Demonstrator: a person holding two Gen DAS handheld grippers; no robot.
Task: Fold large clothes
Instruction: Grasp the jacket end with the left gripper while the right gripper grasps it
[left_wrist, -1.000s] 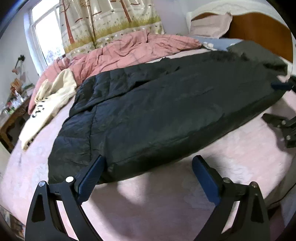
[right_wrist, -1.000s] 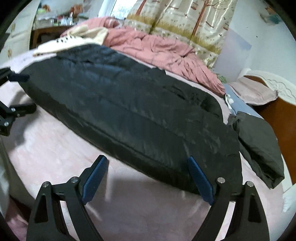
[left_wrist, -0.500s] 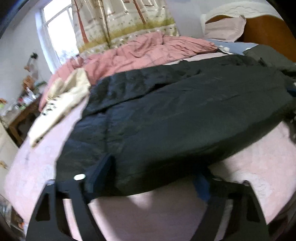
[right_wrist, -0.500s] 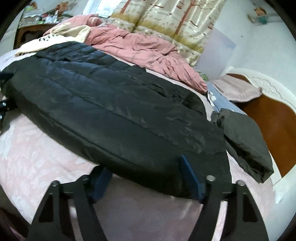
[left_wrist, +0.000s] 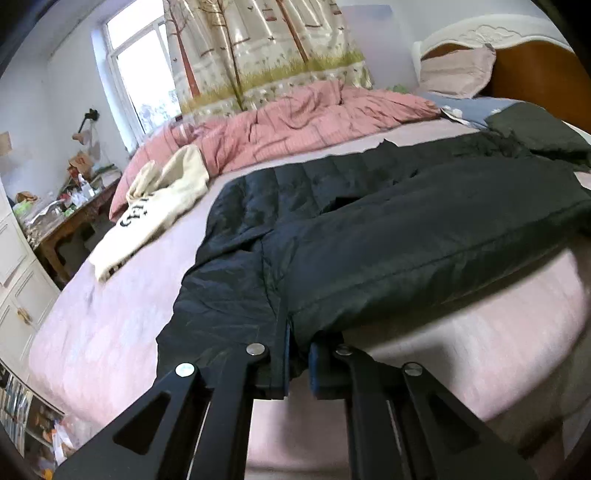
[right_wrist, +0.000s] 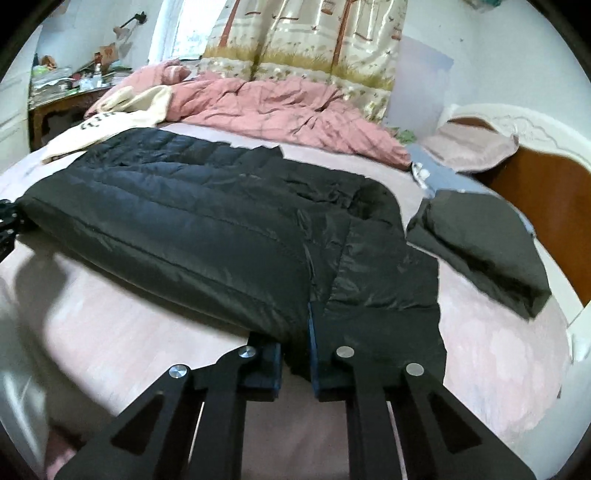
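Grippers closing — left gripper and right gripper pinching black coat hem; folded garment whole (right view only).

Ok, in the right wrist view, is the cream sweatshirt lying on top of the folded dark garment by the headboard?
No, the cream sweatshirt lies at the far left beside the pink duvet, away from the folded dark garment.

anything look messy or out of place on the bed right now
The pink duvet lies crumpled in a heap along the far side, and a cream garment is dumped unfolded beside it. The black padded coat itself lies flat; only its near edge bunches where each hand-held gripper pinches it.
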